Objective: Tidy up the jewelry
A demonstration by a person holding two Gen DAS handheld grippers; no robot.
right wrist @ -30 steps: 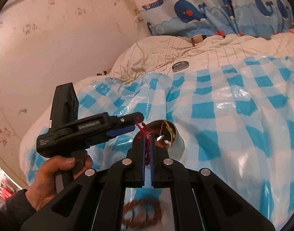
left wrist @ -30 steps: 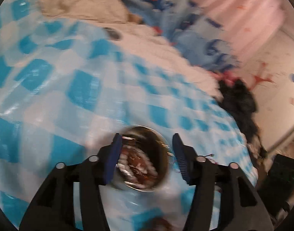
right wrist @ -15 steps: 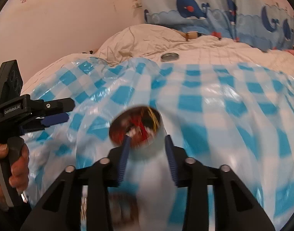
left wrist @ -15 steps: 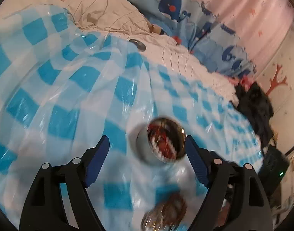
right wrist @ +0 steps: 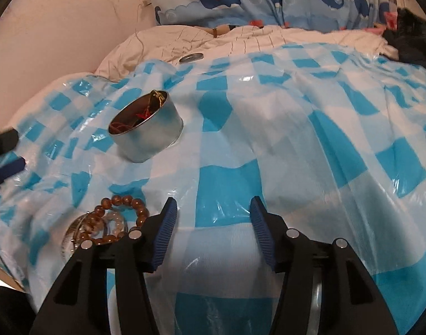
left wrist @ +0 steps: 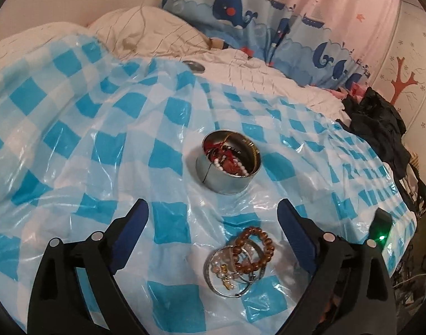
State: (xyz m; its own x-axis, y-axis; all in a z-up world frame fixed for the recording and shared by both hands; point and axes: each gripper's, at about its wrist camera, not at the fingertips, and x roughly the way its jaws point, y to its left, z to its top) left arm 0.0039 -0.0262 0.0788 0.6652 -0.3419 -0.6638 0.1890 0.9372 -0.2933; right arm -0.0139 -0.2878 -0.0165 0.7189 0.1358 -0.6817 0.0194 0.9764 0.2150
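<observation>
A round metal tin (left wrist: pixel 228 164) stands on the blue-and-white checked plastic sheet (left wrist: pixel 73 139), holding red cord, white beads and a gold chain. It also shows in the right wrist view (right wrist: pixel 147 129). A pile of bracelets lies nearer, with a brown bead bracelet (left wrist: pixel 253 248) on metal bangles (left wrist: pixel 227 273). The brown bead bracelet also shows in the right wrist view (right wrist: pixel 116 217). My left gripper (left wrist: pixel 213 215) is open and empty, just short of the pile. My right gripper (right wrist: pixel 211 212) is open and empty, to the right of the bracelets.
A flat metal lid (left wrist: pixel 194 66) lies on the white quilt beyond the sheet. Whale-print fabric (left wrist: pixel 241 14) hangs at the back. Dark clothes (left wrist: pixel 377 128) are heaped at the right. The other gripper's fingertip (right wrist: pixel 6 167) shows at the left edge.
Both grippers have pulled back from the tin and opened. The right gripper was shut on a red cord a second ago; the cord now lies in the tin.
</observation>
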